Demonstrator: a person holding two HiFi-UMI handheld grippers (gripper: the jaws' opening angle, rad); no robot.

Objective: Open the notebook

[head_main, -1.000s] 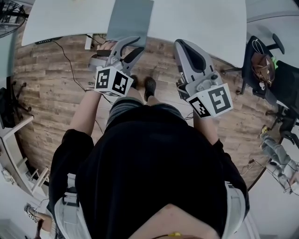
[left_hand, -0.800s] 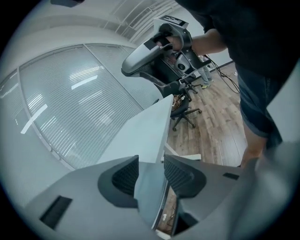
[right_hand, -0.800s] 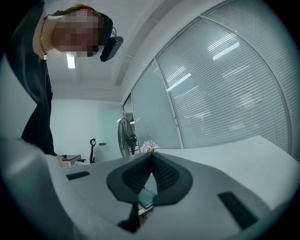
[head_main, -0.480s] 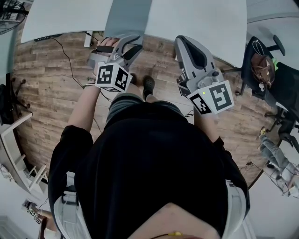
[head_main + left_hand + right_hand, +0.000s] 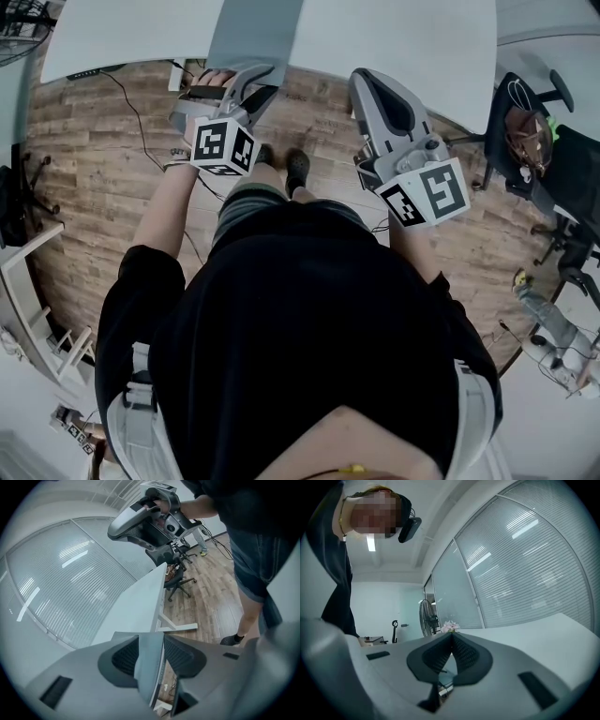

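The notebook (image 5: 258,33) lies flat on the white counter (image 5: 403,37), at its front edge. The long axis runs straight away from me across the counter's depth, and one short end points back at me. That near end looks level with the counter's lip or slightly past it.

My left gripper (image 5: 261,82) is pinched on that near end, with a thin grey slab sitting between its two pads in the left gripper view. From this edge-on angle I can't tell whether it holds only the cover or the whole thickness of the book.

My right gripper (image 5: 451,639) is pressed together on nothing and hangs off to the right, in front of the counter edge and apart from the notebook.

The main risk, as I judge it, is that the grip has taken every page. Lifting would then raise the whole notebook instead of opening it. Nothing is pinning the book down, so any pull back toward me could also slide it off the lip and onto the wooden floor (image 5: 103,159). If only the cover is caught, it is a thin, smooth sheet and could slip out of the pads partway through the swing and fall shut.
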